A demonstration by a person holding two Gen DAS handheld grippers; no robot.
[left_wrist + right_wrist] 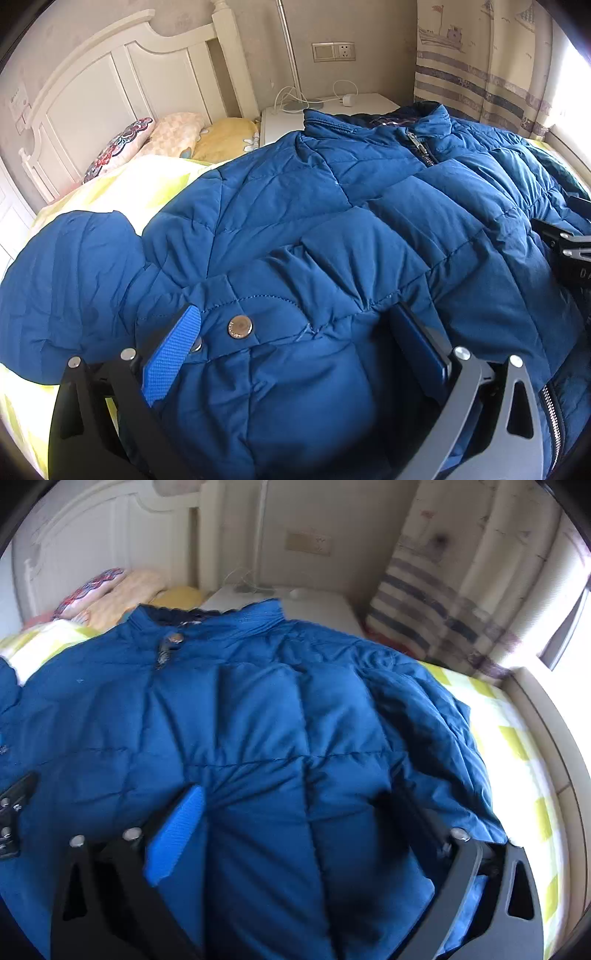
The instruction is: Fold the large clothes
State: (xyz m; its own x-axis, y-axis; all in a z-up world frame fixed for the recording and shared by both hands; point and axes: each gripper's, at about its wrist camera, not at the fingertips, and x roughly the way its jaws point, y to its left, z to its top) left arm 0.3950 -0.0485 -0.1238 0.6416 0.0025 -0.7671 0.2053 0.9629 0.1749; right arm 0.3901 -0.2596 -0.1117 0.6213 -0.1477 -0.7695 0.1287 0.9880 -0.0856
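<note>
jacket [258, 709] fills the bed [517, 746], right edge bare; both grippers' jaws spread wide.

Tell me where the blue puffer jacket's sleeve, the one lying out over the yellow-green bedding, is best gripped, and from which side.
Judging by its pose, take the sleeve at its rounded free end, coming from the bedding side. That end lies flat and loose, clear of the jacket body, so one thin edge would probably fit between the fingers, unlike the thick quilted panels.
</note>
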